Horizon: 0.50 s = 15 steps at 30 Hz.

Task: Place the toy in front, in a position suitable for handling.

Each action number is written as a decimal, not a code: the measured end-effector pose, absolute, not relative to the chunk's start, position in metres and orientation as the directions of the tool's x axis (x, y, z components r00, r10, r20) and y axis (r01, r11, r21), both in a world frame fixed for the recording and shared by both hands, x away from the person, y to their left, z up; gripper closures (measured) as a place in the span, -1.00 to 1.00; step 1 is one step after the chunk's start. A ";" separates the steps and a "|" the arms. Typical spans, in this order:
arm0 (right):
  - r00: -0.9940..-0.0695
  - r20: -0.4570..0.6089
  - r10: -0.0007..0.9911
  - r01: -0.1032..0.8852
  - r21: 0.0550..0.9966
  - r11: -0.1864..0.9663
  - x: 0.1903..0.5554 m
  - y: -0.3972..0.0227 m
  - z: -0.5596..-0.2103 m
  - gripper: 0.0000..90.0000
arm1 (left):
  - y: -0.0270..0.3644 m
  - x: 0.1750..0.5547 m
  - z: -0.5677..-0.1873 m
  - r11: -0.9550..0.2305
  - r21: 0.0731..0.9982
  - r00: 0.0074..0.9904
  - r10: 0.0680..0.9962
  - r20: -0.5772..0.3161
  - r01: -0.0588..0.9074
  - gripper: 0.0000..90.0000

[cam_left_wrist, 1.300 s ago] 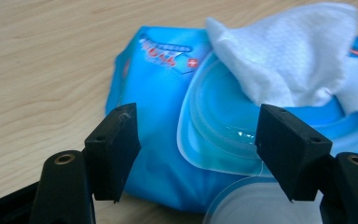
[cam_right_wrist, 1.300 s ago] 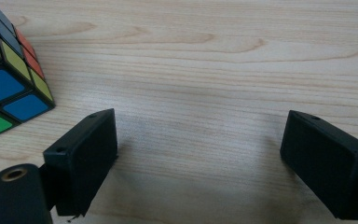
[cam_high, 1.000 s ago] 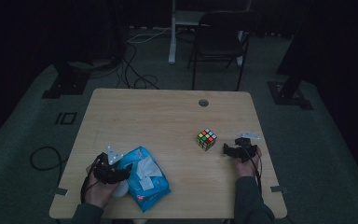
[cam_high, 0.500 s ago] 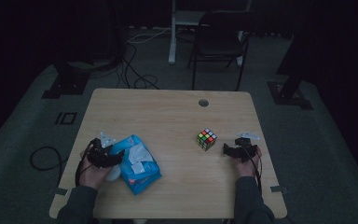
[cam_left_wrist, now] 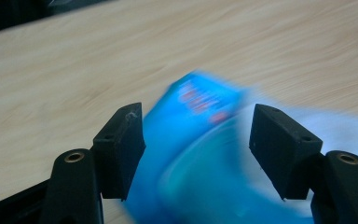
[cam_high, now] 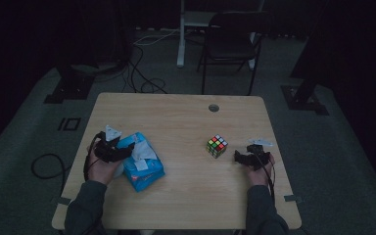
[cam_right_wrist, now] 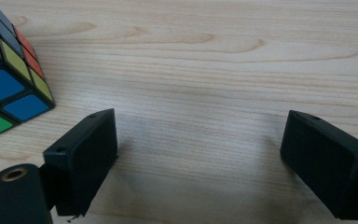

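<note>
Dim room, dark floor, and one pale wooden table [cam_high: 186,122] carrying all the action. Blue tissue pack [cam_high: 141,161] is the centre of it, sitting near the table's front left corner, white tissue poking from its top. Left gripper [cam_high: 122,149] is right on it: in the left gripper view the blurred blue pack [cam_left_wrist: 200,158] fills the space between the two black jaws, which stand wide around its end. Left jaw looks pressed against the wrapper; whether the right one bites, the blur won't let me say. Out from the pack, well to its right across bare wood, a colourful puzzle cube [cam_high: 217,145] rests flat on the table. Just beyond the cube, farther right again, the right gripper [cam_high: 239,157] sits low with its jaws spread apart and nothing between them, only wood grain in the right gripper view, cube [cam_right_wrist: 9,74] off at one side. Behind the table, a dark chair [cam_high: 232,34] and loose cables [cam_high: 142,73] on the floor.
</note>
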State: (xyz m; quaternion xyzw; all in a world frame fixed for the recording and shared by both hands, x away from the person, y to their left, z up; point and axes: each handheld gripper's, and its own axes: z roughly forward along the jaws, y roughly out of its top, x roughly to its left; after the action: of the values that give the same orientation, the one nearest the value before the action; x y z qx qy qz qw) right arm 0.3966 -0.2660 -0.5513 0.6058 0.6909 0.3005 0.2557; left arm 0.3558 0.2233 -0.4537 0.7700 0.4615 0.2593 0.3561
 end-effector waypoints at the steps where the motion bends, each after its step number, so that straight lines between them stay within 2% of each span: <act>1: -0.135 0.011 0.991 0.683 0.725 0.086 0.397 -0.266 -0.551 -0.76 | 0.216 0.353 -0.451 -0.328 0.792 0.468 0.882 0.060 0.515 -0.16; 8: -0.138 0.012 0.990 0.682 0.726 0.086 0.396 -0.265 -0.551 -0.76 | 0.162 0.332 -0.450 -0.354 0.795 0.616 0.787 -0.031 0.492 0.15; 15: -0.139 0.011 0.990 0.682 0.726 0.087 0.396 -0.265 -0.551 -0.76 | 0.124 0.320 -0.476 -0.415 0.748 0.683 0.727 -0.069 0.518 0.22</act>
State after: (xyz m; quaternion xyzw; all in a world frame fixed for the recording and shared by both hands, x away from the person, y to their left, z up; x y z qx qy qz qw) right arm 0.3963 -0.2653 -0.5514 0.6045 0.6917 0.3016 0.2553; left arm 0.3204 0.1238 -0.4761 0.8304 0.3748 0.1343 0.3899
